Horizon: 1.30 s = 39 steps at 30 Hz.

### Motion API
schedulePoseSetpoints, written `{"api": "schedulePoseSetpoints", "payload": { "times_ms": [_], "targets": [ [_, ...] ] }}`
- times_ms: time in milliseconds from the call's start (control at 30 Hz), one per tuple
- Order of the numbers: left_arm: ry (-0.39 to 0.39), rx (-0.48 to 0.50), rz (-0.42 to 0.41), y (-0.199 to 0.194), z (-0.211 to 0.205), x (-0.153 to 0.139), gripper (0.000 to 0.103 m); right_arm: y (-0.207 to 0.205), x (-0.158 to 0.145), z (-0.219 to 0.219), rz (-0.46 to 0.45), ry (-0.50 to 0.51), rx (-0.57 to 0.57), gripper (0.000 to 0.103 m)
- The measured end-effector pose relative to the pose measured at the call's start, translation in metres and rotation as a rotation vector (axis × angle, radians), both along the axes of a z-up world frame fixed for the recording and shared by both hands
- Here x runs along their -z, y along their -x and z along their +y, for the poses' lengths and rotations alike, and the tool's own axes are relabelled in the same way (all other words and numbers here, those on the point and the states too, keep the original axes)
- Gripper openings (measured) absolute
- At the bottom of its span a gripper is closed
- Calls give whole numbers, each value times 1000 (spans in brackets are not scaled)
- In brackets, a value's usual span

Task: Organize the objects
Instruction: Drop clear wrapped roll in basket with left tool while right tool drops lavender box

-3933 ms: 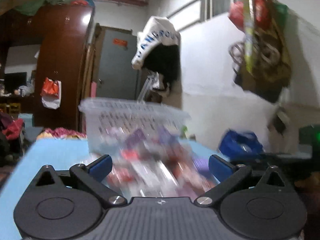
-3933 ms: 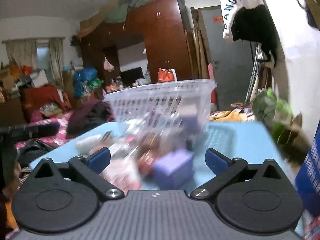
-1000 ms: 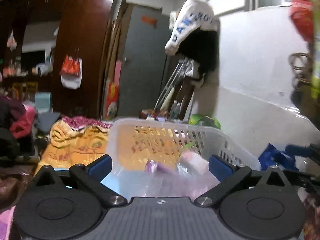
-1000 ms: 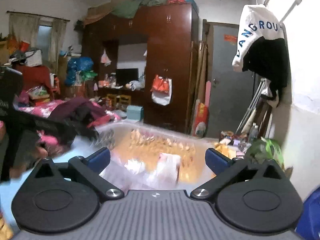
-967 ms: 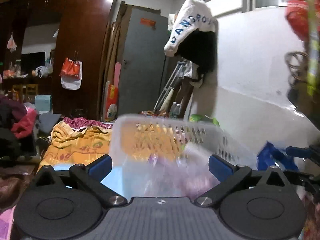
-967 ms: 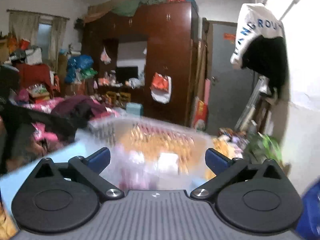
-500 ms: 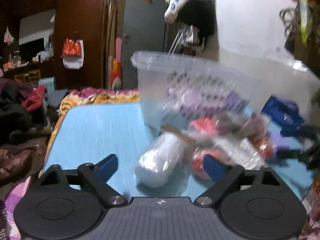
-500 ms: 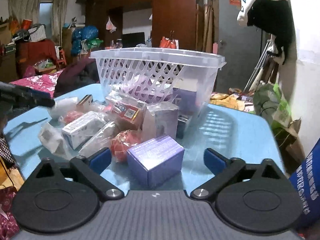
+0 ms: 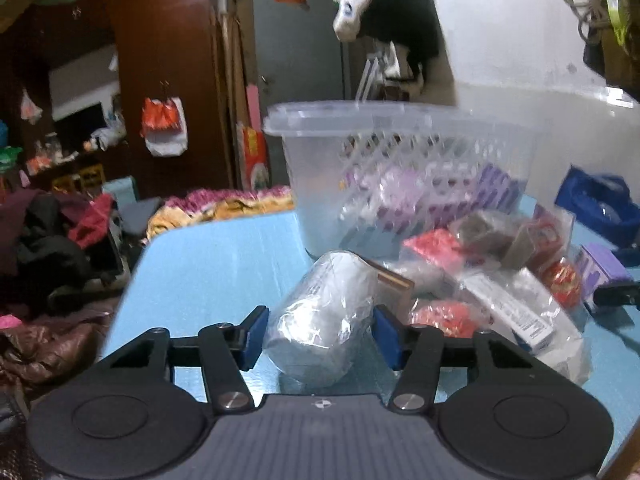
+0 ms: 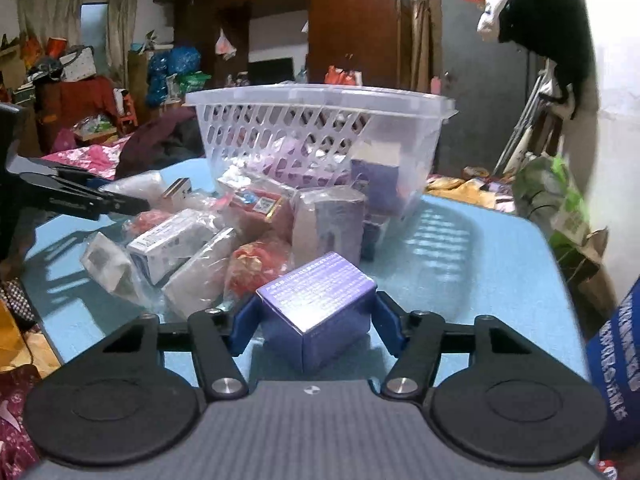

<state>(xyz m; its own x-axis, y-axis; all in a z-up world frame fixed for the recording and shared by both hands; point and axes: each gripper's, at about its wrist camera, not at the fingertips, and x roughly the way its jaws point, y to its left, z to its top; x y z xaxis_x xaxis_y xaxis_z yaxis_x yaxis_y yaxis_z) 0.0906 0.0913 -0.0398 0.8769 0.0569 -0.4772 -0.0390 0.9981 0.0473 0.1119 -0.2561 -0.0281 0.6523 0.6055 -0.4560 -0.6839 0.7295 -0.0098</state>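
A clear slotted plastic basket (image 9: 400, 148) (image 10: 320, 128) stands on the blue table with several packets inside. A heap of wrapped boxes and red packets (image 10: 224, 236) lies in front of it. My left gripper (image 9: 318, 334) is shut on a white roll wrapped in clear plastic (image 9: 324, 316) at the heap's left end. My right gripper (image 10: 314, 326) is shut on a purple box (image 10: 320, 304) at the heap's near right. The left gripper also shows in the right wrist view (image 10: 80, 200).
The blue table (image 9: 216, 264) ends close on the left, with clothes piled on the floor beyond. A blue bag (image 9: 600, 204) sits at the right edge. A dark wardrobe (image 10: 352, 20) and a grey door stand behind.
Both grippers came down from the basket to the table. The jaws, wide open half a second ago, have closed: the left on the wrapped roll, the right on the purple box.
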Motion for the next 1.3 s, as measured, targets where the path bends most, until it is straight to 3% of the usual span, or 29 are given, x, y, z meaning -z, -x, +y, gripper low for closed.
{"api": "schedulePoseSetpoints", "payload": {
  "times_ms": [300, 533, 667, 767, 900, 1100, 1133, 1167, 1200, 1233, 1300],
  "targets": [
    [141, 48, -228, 49, -4, -25, 59, 30, -27, -14, -92, -121, -21, 64],
    [143, 111, -315, 31, -19, -73, 59, 14, -81, 15, -218, -193, -59, 64],
    [116, 106, -298, -18, -27, -116, 59, -16, -124, 46, -309, -177, -36, 64],
    [114, 68, -243, -65, -30, -130, 59, -54, -138, 73, -272, -137, 2, 64],
    [92, -2, -121, -129, -28, -124, 59, -102, -130, 101, -202, -45, 48, 64],
    [56, -61, -39, -167, -25, -109, 60, -129, -110, 111, -183, -1, 55, 65],
    [67, -53, -24, -171, -23, -107, 64, -129, -108, 112, -184, 10, 62, 66],
    [74, -57, -12, -173, -21, -107, 84, -126, -107, 113, -186, 25, 63, 73],
    [82, -67, 6, -175, -20, -105, 95, -120, -106, 111, -195, 33, 66, 88],
    [89, -55, -8, -171, -18, -105, 103, -113, -106, 108, -210, 25, 67, 95],
    [89, -34, -55, -150, -16, -106, 103, -94, -109, 90, -219, -26, 79, 99]
  ]
}}
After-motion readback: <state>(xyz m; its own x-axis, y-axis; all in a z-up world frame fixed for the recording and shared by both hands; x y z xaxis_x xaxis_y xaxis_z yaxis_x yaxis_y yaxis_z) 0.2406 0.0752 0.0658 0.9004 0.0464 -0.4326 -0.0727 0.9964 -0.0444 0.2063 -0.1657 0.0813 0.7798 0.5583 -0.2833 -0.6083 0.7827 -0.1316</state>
